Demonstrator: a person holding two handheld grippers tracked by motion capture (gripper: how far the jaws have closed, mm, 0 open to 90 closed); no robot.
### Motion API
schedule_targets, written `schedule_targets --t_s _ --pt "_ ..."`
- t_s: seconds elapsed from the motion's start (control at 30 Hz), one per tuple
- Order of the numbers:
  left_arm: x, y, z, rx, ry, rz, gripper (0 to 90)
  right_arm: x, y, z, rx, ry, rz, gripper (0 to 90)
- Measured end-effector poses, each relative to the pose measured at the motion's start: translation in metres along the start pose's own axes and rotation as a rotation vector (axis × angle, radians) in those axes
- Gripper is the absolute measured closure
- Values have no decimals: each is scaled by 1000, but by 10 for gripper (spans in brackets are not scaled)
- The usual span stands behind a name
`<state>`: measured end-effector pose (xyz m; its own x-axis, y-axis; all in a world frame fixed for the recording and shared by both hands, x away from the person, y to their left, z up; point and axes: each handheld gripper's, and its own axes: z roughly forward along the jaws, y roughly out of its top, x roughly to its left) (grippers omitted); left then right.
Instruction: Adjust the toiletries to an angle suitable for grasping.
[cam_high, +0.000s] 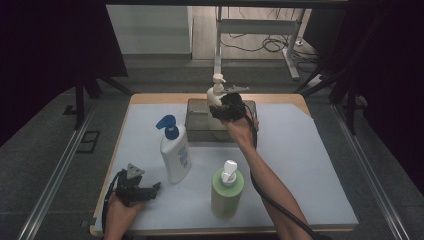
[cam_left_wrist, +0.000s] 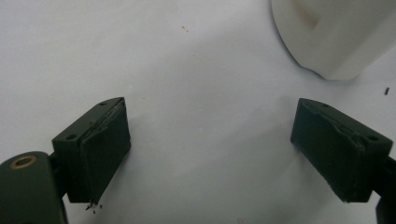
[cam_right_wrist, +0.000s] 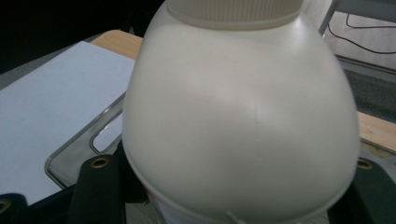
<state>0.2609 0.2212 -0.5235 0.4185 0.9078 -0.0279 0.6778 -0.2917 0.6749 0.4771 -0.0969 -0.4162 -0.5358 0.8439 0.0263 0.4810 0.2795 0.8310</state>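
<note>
White pump bottle (cam_high: 216, 95) is being held up in the air by the right gripper (cam_high: 227, 109), over the clear plastic box (cam_high: 197, 120) at the far side of the table (cam_high: 310, 165). In the right gripper view, the round white body (cam_right_wrist: 238, 121) is being squeezed between the two black jaws, one on each side of it, and the ribbed collar is being seen at the top. One corner of the clear box (cam_right_wrist: 79, 149) is being seen low down beside the bottle. The bottle is being kept upright, with its pump head pointing up.

The left gripper (cam_high: 150, 191) is being rested on the white table cover near the front left corner, with nothing in it. In the left gripper view, its jaws are being held wide apart over the bare white cover, and the bottom of a white bottle (cam_left_wrist: 336, 37) is being seen just past them, not touching them.

A tall white bottle with a blue pump (cam_high: 174, 150) is being left standing near the left gripper. A green bottle with a white cap (cam_high: 226, 192) is being left standing near the front middle of the table, close to the person's right forearm (cam_high: 272, 190). The two standing bottles are being kept apart from each other.
</note>
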Motion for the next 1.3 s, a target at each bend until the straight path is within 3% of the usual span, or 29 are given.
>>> schedule_targets --t_s 0.4,0.6,0.93,1.3 --pt "0 0 0 0 0 -1 115 0 -10 -5 9 14 -33 348" --pt "0 0 0 0 -1 -2 115 -1 -7 -7 43 24 -74 343" --pt "0 0 0 0 0 -2 115 -4 -13 -20 32 35 -91 340" --pt "0 0 0 -1 1 -1 115 -13 -25 -46 17 87 -62 392"
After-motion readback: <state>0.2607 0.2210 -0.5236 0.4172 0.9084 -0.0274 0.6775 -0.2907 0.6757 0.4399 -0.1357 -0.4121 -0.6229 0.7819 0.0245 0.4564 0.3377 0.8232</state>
